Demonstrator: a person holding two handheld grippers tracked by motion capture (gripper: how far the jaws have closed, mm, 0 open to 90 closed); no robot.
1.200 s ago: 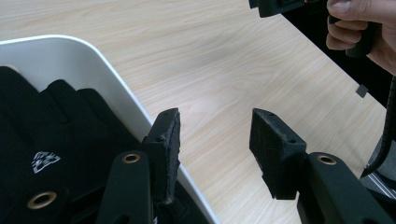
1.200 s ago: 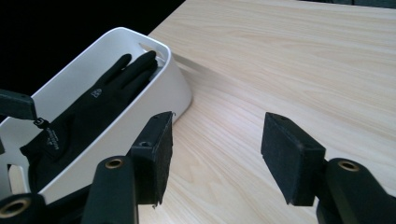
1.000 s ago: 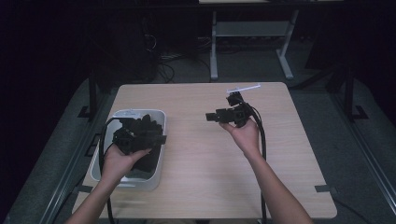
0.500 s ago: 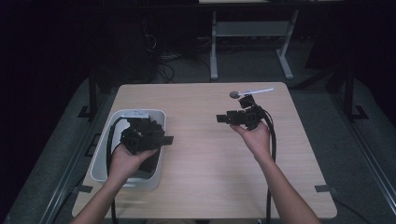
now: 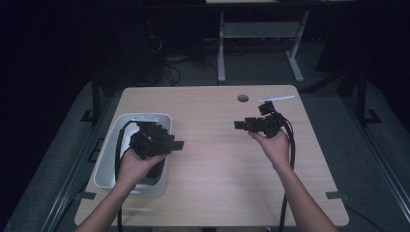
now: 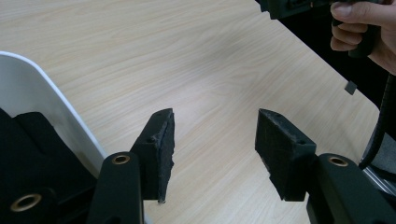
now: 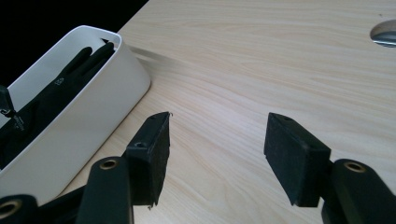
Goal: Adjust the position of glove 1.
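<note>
A white bin (image 5: 109, 159) stands at the table's left, and black gloves (image 7: 56, 93) lie in it. My left gripper (image 5: 178, 143) hovers over the bin's right rim with its jaws pointing right. Its jaws (image 6: 215, 126) have just been opening and stand apart over bare wood with nothing between them. My right gripper (image 5: 239, 124) is held at the right of the table, pointing left toward the bin (image 7: 93, 112). Its jaws (image 7: 217, 126) have also widened a little and hold nothing. The person's other hand (image 6: 364, 28) grips the right gripper at the top right of the left gripper view.
A round cable hole (image 5: 242, 98) sits near the table's far edge, with a pale strip (image 5: 276, 98) beside it. Bare wood lies between the two grippers. A desk frame (image 5: 221, 48) stands on the dark floor beyond the table. A tape mark (image 5: 333, 195) is near the front right corner.
The right hand has carried its gripper to the right and slightly nearer. The left hand has stayed over the bin, and its jaws stand a little wider.
</note>
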